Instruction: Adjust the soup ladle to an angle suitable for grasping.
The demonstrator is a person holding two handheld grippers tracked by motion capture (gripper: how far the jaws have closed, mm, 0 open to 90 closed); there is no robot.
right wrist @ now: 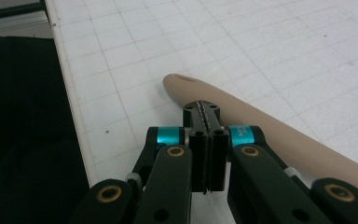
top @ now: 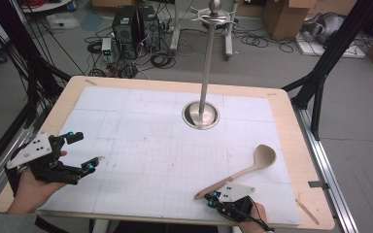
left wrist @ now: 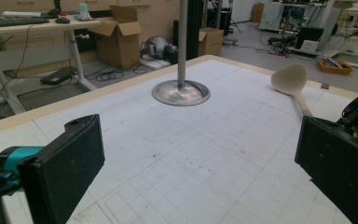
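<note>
A pale wooden spoon (top: pixel 245 171) lies on the white gridded mat (top: pixel 150 145) at the right, bowl pointing away, handle end toward the front edge. My right gripper (top: pixel 211 197) sits low at that handle end. In the right gripper view its jaws (right wrist: pixel 204 113) are pressed together with nothing between them, and the spoon handle (right wrist: pixel 261 128) lies just behind and beside the tips. My left gripper (top: pixel 85 151) hovers over the mat's left side, open and empty. From the left gripper view the wide gap of that gripper (left wrist: pixel 200 163) faces the spoon (left wrist: pixel 290 79).
A metal stand with a round base (top: pixel 200 115) and a tall pole (top: pixel 207 63) rises at the mat's far centre; its base (left wrist: pixel 181 92) also appears in the left gripper view. The wooden table rim (top: pixel 311 160) borders the mat. Cables, computers and boxes sit on the floor beyond.
</note>
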